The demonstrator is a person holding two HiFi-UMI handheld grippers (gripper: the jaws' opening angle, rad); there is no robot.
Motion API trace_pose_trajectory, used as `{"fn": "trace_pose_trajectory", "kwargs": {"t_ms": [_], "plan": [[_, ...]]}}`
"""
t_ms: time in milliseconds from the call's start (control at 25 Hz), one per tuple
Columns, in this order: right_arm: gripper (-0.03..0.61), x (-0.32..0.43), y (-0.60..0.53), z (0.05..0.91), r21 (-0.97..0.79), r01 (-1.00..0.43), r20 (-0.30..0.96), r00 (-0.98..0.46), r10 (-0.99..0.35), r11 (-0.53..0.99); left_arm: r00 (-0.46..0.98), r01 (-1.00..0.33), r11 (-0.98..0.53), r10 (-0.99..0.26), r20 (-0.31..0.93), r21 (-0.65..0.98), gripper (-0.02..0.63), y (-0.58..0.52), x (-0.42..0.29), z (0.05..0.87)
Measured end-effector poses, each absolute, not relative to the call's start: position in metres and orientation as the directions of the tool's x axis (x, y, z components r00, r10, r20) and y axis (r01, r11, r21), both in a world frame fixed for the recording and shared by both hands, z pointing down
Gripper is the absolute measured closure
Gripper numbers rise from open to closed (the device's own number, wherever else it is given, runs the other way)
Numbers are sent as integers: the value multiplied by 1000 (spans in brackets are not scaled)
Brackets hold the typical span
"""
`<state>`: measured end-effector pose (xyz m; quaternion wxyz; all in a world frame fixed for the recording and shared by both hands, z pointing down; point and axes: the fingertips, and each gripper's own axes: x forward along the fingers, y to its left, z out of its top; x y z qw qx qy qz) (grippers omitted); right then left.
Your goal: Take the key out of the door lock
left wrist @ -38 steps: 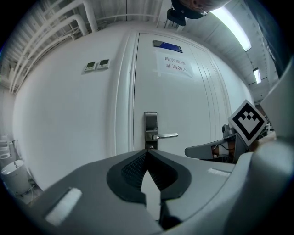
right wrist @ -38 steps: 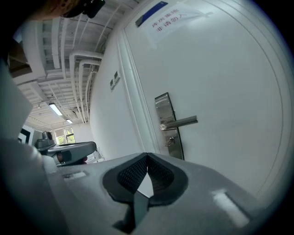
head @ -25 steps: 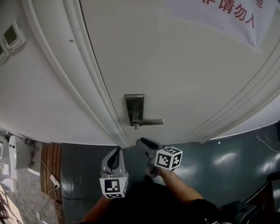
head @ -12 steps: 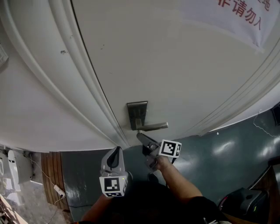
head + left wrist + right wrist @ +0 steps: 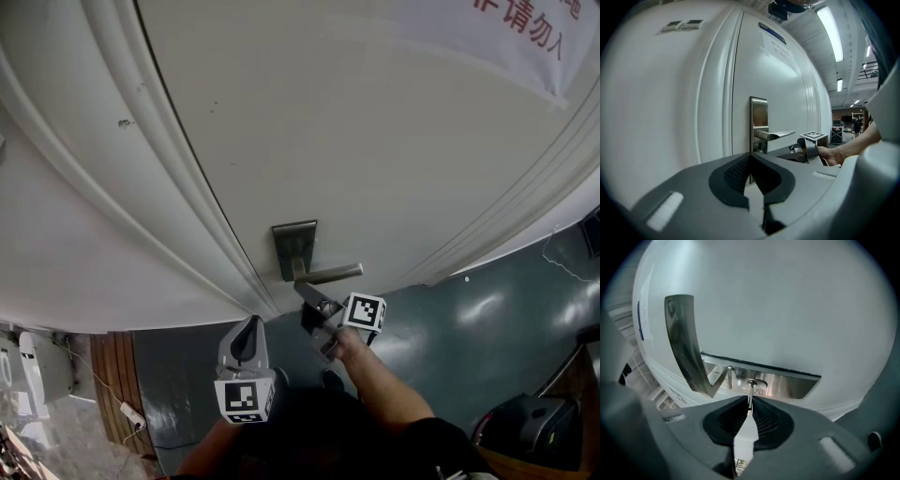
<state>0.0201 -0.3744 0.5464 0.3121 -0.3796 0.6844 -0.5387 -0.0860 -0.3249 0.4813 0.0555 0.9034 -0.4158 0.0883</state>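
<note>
A thin metal key [image 5: 750, 391] sticks out of the keyhole in the steel lock plate [image 5: 761, 384], below the lever handle [image 5: 686, 348]. My right gripper [image 5: 749, 402] is around the key. Its jaws are closing, and the pads press on the key's flat head. In the head view the right gripper [image 5: 314, 298] reaches up under the handle [image 5: 330, 274] on the white door [image 5: 375, 141]. My left gripper [image 5: 247, 334] hangs back, lower and to the left. It is shut and empty, and in its own view points at the lock plate [image 5: 759, 117].
The door frame's moulding [image 5: 159, 169] runs along the left of the lock. A paper sign with red print [image 5: 525, 37] is stuck high on the door. The floor [image 5: 469, 319] is dark green. A cable and a wooden panel [image 5: 112, 375] lie at the lower left.
The right gripper has risen from below the handle to the lock plate, and its jaws have come together on the key. The left gripper has stayed put.
</note>
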Motion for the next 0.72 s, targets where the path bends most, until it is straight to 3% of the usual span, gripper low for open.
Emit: {"fn": "trace_pose_trajectory", "kwargs": {"t_ms": [720], "plan": [[563, 9, -344, 551, -983, -162, 11, -508, -861, 82, 655, -749, -662, -731, 193, 34, 595, -325, -78, 478]]}}
